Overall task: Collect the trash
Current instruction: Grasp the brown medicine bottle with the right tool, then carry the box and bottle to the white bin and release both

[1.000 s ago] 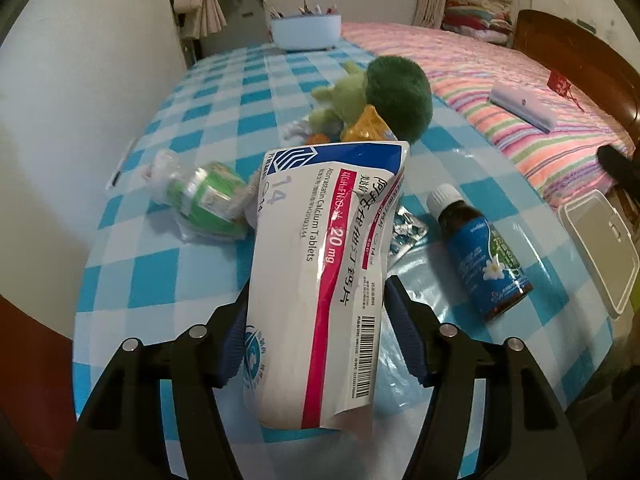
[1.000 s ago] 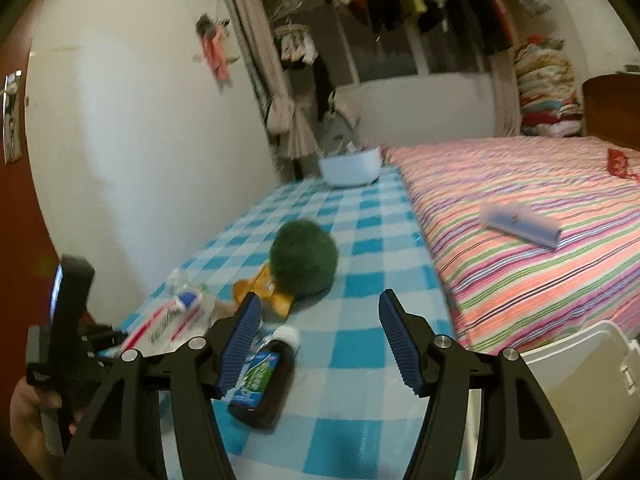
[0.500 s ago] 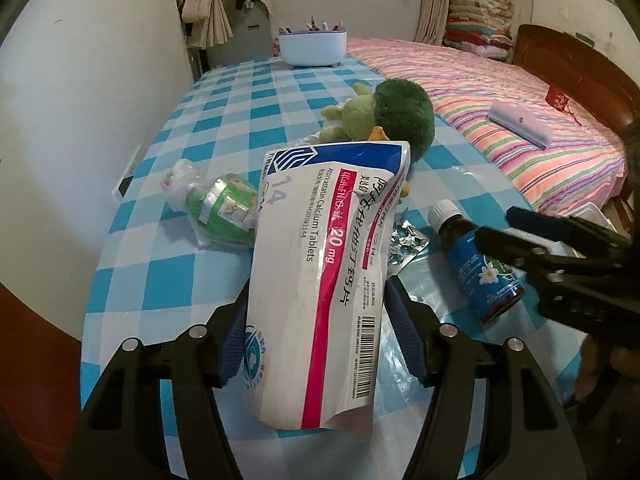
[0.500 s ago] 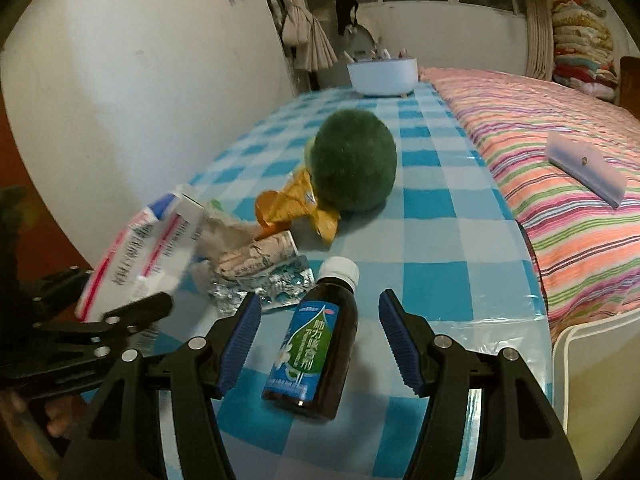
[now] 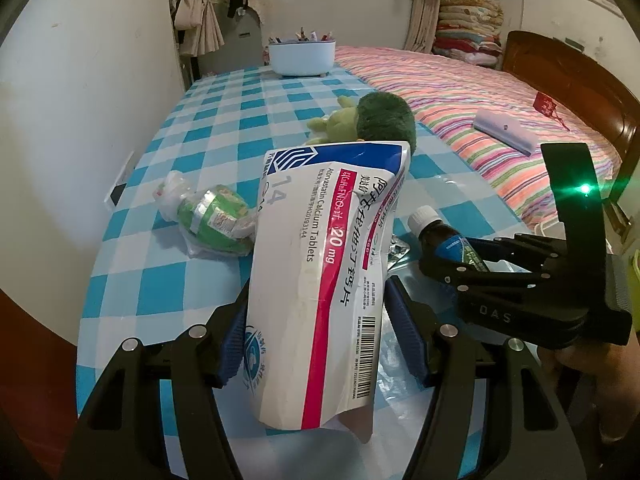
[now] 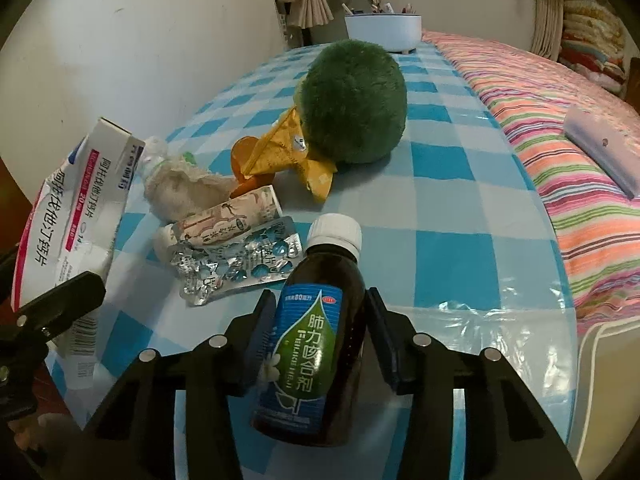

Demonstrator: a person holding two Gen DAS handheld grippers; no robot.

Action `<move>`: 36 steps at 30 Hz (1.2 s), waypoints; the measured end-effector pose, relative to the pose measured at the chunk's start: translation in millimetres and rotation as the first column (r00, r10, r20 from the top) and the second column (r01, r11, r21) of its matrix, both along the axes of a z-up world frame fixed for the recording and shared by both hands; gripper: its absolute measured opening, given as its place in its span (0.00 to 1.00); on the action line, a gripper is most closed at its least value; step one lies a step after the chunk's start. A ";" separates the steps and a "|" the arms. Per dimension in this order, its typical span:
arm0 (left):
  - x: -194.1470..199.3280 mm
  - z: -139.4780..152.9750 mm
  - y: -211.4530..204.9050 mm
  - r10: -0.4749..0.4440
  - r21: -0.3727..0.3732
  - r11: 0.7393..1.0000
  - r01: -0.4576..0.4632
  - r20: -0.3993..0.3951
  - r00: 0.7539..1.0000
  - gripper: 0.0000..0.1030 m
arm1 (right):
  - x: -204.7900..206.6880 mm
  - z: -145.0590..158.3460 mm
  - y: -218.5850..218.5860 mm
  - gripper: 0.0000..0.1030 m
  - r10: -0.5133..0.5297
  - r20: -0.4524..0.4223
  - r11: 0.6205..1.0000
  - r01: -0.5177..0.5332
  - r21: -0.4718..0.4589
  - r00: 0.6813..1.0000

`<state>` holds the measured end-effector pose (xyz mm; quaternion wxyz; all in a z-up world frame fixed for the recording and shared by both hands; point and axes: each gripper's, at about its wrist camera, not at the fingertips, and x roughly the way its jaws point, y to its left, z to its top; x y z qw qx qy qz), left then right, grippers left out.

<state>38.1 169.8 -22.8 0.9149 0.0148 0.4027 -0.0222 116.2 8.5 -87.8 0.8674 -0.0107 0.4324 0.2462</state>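
**Both claws loaded over the checked table**

On the blue-checked table (image 6: 436, 168), the right gripper (image 6: 320, 320) has just been closing, its pads now against a dark syrup bottle (image 6: 316, 320) (white cap, blue label); the left gripper (image 5: 316, 328) clamps a crumpled tablet box (image 5: 324, 280), held upright; blister packs (image 6: 236, 260) lie beside the bottle, near a green plush toy (image 6: 352, 100).

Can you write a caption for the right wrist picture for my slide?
Right gripper jaws closing around a brown syrup bottle on the checked table.
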 end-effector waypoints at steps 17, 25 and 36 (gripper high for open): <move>10.4 6.3 -36.8 -0.069 0.012 0.998 0.068 0.013 0.998 0.60 | -14.1 21.9 -51.4 0.43 -0.083 0.079 0.992 0.075 0.106 0.993; 14.0 9.8 -63.7 -0.114 0.024 0.993 0.113 0.016 0.993 0.60 | -18.4 31.1 -78.4 0.43 -0.123 0.111 0.987 0.110 0.116 0.986; 22.9 9.6 -100.7 -0.170 0.026 0.985 0.170 0.008 0.985 0.60 | -25.3 38.5 -123.4 0.43 -0.199 0.132 0.974 0.182 0.132 0.971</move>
